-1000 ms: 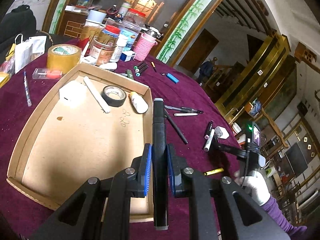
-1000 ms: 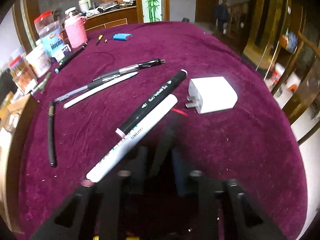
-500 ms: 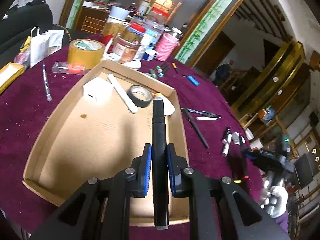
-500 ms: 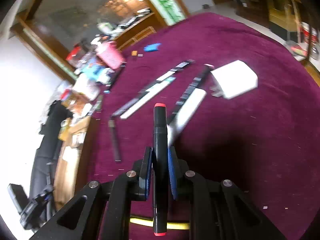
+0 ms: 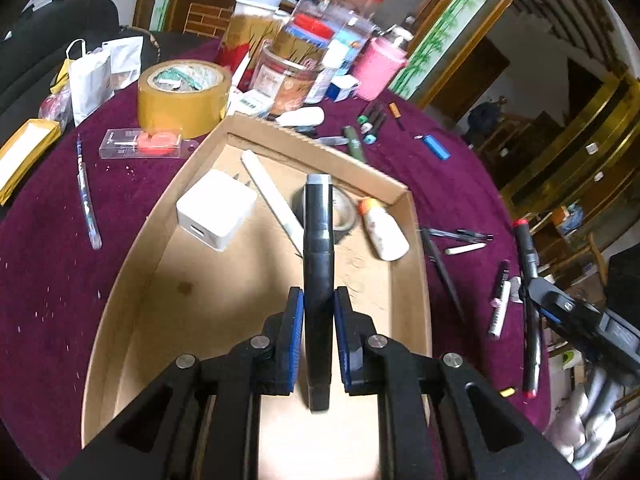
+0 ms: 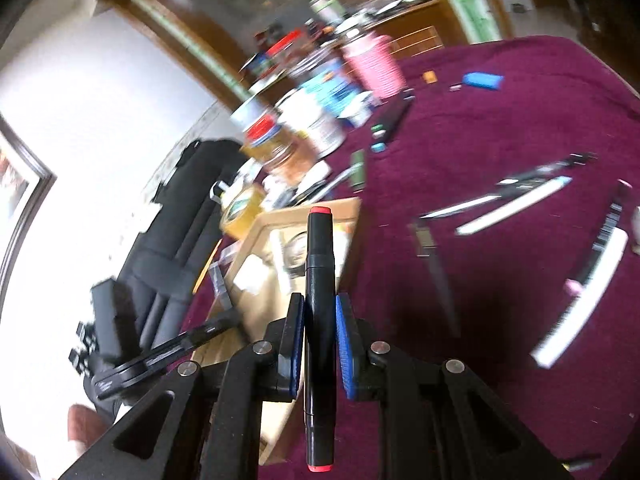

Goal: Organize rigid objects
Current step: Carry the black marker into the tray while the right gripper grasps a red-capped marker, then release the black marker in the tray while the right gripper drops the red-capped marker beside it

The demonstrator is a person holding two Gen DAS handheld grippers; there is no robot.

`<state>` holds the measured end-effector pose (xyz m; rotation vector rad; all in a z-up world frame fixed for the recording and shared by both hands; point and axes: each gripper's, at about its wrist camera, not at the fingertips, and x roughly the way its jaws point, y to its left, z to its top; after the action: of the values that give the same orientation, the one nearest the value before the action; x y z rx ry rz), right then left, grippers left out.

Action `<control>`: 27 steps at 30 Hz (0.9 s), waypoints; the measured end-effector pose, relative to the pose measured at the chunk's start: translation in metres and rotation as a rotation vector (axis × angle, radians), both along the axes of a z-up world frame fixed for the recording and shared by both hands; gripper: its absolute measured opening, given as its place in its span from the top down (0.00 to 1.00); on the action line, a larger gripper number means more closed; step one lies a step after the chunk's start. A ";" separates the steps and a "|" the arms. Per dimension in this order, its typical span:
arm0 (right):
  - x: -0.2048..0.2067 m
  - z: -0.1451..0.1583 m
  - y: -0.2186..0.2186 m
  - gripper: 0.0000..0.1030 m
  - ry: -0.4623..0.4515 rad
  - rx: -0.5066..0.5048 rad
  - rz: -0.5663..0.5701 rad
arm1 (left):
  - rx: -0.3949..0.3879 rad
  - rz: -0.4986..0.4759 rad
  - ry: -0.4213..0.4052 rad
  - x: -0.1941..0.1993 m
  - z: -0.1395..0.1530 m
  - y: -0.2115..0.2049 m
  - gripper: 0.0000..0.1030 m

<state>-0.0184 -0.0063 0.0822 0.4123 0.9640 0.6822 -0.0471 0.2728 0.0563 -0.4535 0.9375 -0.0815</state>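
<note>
Left hand-held gripper (image 5: 316,336) pinches a black pen (image 5: 317,264) over the box (image 5: 416,280) w/ a charger (image 5: 216,214) & tape (image 5: 340,210) inside. Right hand-held gripper (image 6: 319,344) pinches a red-tipped marker (image 6: 319,280); loose pens (image 6: 516,200) on the counter (image 6: 500,140).

A lived-in home is suggested — a table (image 5: 460,184) draped in maroon cloth, crowded with jars (image 5: 288,76) and tape (image 5: 184,96), wooden cabinets (image 5: 200,12) and bamboo-painted door frames (image 5: 448,28) seen beyond.

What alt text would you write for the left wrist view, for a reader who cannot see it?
The left gripper holds a black marker above a cardboard tray on a purple cloth. In the tray lie a white charger, a white stick, a tape ring and a small white bottle. Pens lie outside it.
</note>
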 end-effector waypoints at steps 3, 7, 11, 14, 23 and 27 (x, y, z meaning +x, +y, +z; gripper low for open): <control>0.007 -0.007 0.035 0.84 0.024 -0.007 0.063 | 0.005 0.002 0.047 0.017 -0.010 0.004 0.86; 0.019 -0.021 0.078 0.83 0.061 -0.049 0.134 | 0.023 0.014 0.118 0.034 -0.025 0.012 0.86; 0.030 -0.045 0.113 0.83 0.114 -0.108 0.188 | 0.025 0.024 0.150 0.041 -0.034 0.018 0.86; 0.034 -0.058 0.128 0.83 0.130 -0.148 0.211 | 0.024 0.046 0.141 0.042 -0.033 0.023 0.78; 0.042 -0.070 0.153 0.83 0.114 -0.253 0.269 | 0.012 0.052 -0.058 -0.003 0.012 0.029 0.47; 0.043 -0.074 0.165 0.83 0.120 -0.278 0.295 | -0.030 0.101 -0.139 -0.032 0.027 0.044 0.40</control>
<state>0.0243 0.1590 0.0086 0.0651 1.2300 0.7814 -0.0791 0.3167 0.0828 -0.5162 0.7767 -0.0347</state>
